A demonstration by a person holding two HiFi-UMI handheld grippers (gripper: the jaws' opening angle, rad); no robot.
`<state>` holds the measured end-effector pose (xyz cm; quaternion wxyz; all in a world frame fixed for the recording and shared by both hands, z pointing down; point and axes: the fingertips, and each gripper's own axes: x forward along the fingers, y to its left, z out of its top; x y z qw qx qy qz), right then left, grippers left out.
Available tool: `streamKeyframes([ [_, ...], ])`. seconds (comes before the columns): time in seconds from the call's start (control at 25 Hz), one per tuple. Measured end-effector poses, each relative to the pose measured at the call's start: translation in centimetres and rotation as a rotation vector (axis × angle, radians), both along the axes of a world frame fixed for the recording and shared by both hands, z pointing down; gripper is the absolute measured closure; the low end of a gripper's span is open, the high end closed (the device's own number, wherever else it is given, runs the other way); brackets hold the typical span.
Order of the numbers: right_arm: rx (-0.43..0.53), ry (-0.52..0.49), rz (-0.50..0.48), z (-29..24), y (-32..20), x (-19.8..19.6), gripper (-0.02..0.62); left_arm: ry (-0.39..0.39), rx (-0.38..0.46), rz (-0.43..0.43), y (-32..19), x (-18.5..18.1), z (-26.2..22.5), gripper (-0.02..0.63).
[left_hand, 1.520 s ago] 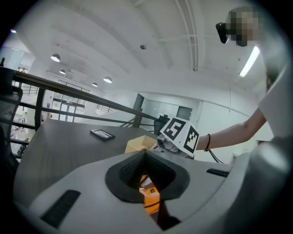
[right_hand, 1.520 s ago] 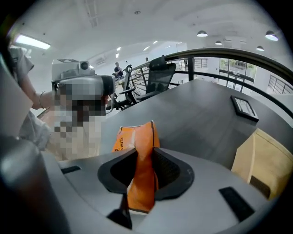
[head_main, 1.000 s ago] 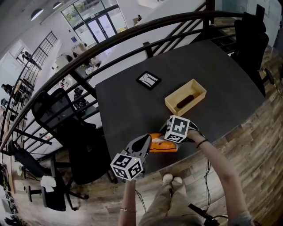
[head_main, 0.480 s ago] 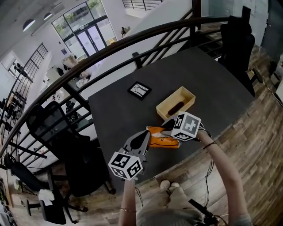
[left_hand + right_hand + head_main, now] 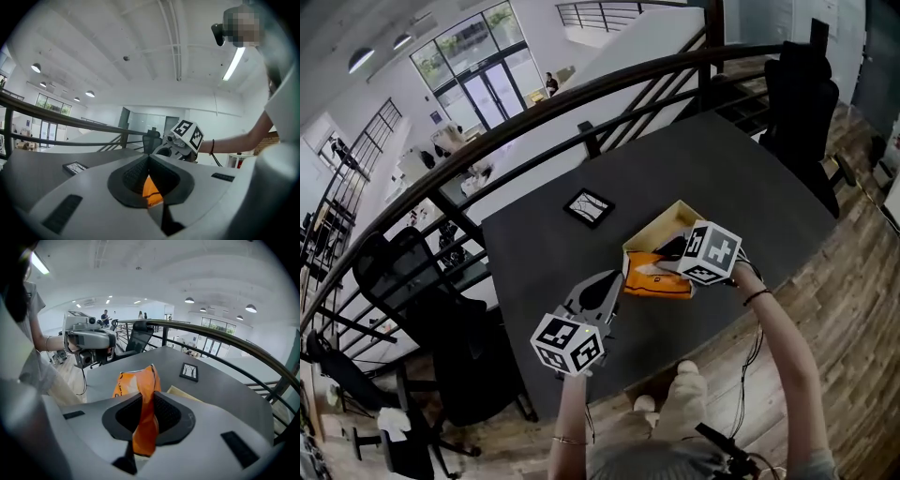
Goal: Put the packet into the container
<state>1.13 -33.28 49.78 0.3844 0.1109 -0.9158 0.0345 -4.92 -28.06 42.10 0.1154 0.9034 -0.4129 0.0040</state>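
At the near edge of the wooden container, my right gripper held the orange packet clamped in its jaws above the dark surface. My left gripper hovered beside it, jaws together and empty.

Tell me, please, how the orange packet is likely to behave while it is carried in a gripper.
Probably floppy: the orange packet creases and folds where the right gripper pinches it. Likely light for its size, since a narrow pinch on its thin film holds it aloft. Its free end may sag or swing when moved.
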Motion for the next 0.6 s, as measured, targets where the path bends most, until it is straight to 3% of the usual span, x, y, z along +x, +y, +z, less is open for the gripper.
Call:
streamKeyframes([
  [0.6,0.038,0.111,-0.309,1.4,-9.2,2.1,0.537,0.031,-0.054,-0.171,-7.4,2.6,1.8,0.598],
])
